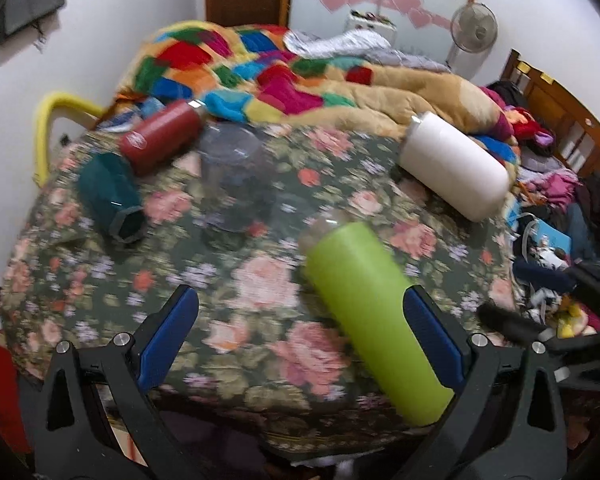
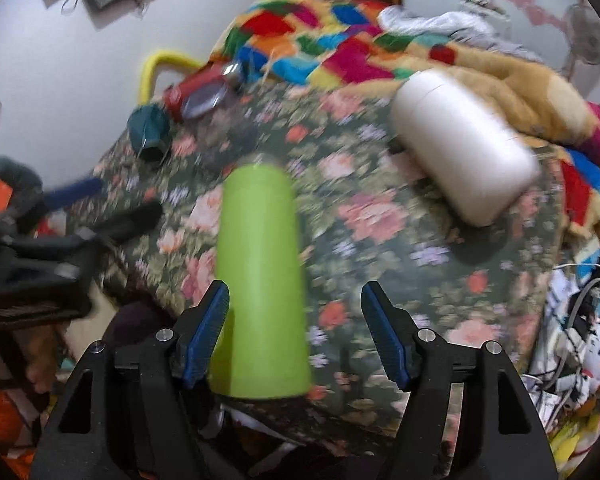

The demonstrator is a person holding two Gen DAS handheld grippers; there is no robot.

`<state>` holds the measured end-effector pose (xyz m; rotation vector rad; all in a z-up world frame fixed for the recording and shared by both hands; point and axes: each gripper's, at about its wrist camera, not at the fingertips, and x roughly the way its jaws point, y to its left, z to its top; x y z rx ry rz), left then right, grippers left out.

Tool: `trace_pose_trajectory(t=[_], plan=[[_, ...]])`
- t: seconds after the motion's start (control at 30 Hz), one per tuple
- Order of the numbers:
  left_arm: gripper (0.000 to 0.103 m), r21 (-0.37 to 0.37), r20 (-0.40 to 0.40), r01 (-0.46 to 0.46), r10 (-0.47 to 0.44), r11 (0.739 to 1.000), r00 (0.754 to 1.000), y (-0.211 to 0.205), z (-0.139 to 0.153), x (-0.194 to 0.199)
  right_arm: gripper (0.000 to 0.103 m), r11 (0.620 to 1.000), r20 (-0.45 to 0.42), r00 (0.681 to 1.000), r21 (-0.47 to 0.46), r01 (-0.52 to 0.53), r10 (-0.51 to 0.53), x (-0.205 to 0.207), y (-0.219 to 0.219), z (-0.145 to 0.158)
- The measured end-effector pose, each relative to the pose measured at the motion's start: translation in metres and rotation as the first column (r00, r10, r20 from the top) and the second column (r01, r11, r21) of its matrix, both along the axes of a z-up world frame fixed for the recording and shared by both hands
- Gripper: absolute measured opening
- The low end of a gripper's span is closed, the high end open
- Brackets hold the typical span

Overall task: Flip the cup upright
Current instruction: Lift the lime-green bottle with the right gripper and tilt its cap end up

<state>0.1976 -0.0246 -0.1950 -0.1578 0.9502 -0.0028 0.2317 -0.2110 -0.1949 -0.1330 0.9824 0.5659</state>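
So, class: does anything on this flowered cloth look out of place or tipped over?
Yes. The green cup, white bottle, red bottle and teal cup all lie on their sides instead of standing. Nothing appears spilled.

Five containers down on the floral cloth, two grippers in the shot.

Counting off in the left wrist view: one lime-green cup lying at 5 o'clock, one white bottle on its side at 2 o'clock, one red bottle and one dark teal cup both at 10 o'clock, and one clear cup at 11 o'clock, blurred. Two grippers: the left gripper and the right gripper. One floor fan at 1 o'clock. One patchwork blanket at 12 o'clock.
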Motion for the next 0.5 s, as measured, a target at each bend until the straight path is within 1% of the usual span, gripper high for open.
trace_pose_trajectory(t=[0.1, 0.17, 0.23, 0.27, 0.37, 0.47, 0.5], plan=[[0.103, -0.046, -0.063, 0.018, -0.021, 0.999, 0.998, -0.006, -0.014, 0.011, 0.065, 0.997, 0.085, 0.993, -0.008, 0.077, -0.076, -0.004, -0.018, 0.019], [0.100, -0.078, -0.107, 0.016, -0.024, 0.997, 0.994, -0.009, -0.024, 0.018, 0.066, 0.993, 0.130, 0.985, -0.013, 0.113, -0.111, -0.005, -0.026, 0.029], [0.091, -0.117, -0.161, 0.005, -0.024, 0.993, 0.987, -0.009, -0.035, 0.024, 0.068, 0.990, 0.168, 0.976, -0.013, 0.143, -0.139, -0.010, -0.033, 0.036], [0.090, -0.124, -0.178, -0.003, -0.019, 0.992, 0.984, -0.009, -0.040, 0.025, 0.070, 0.988, 0.183, 0.972, -0.009, 0.153, -0.149, -0.013, -0.036, 0.039], [0.088, -0.140, -0.215, -0.028, -0.002, 0.990, 0.977, -0.008, -0.050, 0.033, 0.071, 0.985, 0.208, 0.964, -0.005, 0.171, -0.167, -0.021, -0.040, 0.042], [0.087, -0.137, -0.246, -0.063, 0.028, 0.989, 0.969, -0.006, -0.060, 0.040, 0.071, 0.984, 0.215, 0.961, -0.002, 0.180, -0.175, -0.027, -0.040, 0.042], [0.082, -0.142, -0.253, -0.072, 0.034, 0.987, 0.967, -0.005, -0.062, 0.042, 0.071, 0.983, 0.214, 0.960, 0.000, 0.182, -0.178, -0.029, -0.040, 0.041]])
